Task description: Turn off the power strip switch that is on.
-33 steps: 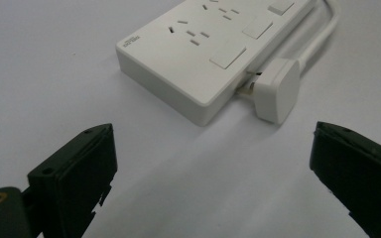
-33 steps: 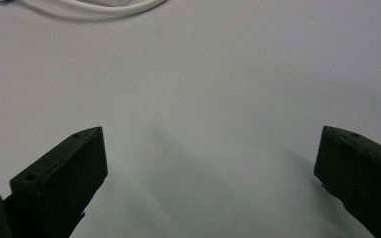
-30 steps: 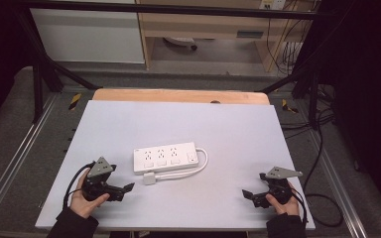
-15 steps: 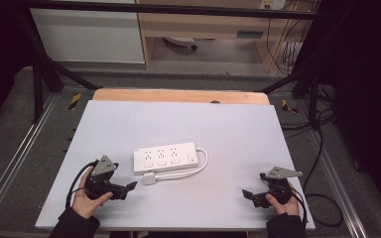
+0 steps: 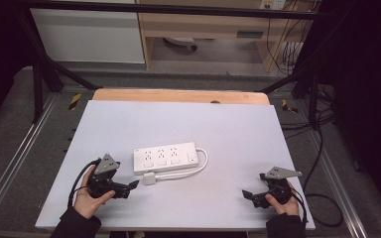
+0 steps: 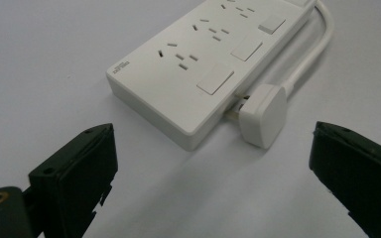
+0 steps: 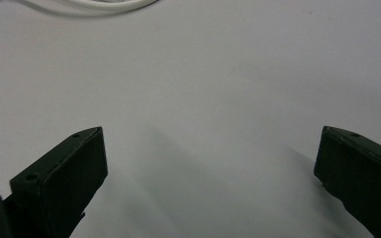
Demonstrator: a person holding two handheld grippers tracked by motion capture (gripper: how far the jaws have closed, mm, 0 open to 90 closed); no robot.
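Observation:
A white power strip (image 5: 164, 156) (image 6: 193, 64) with three sockets lies mid-table. Its white cable (image 5: 202, 163) (image 6: 307, 54) loops round the right end and back to a white plug (image 5: 149, 179) (image 6: 263, 114) lying loose by the strip's front edge. My left gripper (image 5: 134, 186) (image 6: 213, 173) is open, low over the table at front left, pointing at the plug, which lies just beyond its jaws. My right gripper (image 5: 247, 194) (image 7: 211, 173) is open at front right, with only bare table between its jaws. A bit of cable (image 7: 89, 5) shows at the top of the right gripper view.
The grey-white table (image 5: 228, 124) has a wooden strip (image 5: 178, 95) along its far edge. Black frame poles (image 5: 39, 74) stand at both far corners, and loose cables (image 5: 322, 148) hang off the right side. A person's hands (image 5: 87, 198) hold both grippers at the near edge.
My left gripper has crept to the right and slightly nearer the plug. The right gripper and the power strip have not moved.

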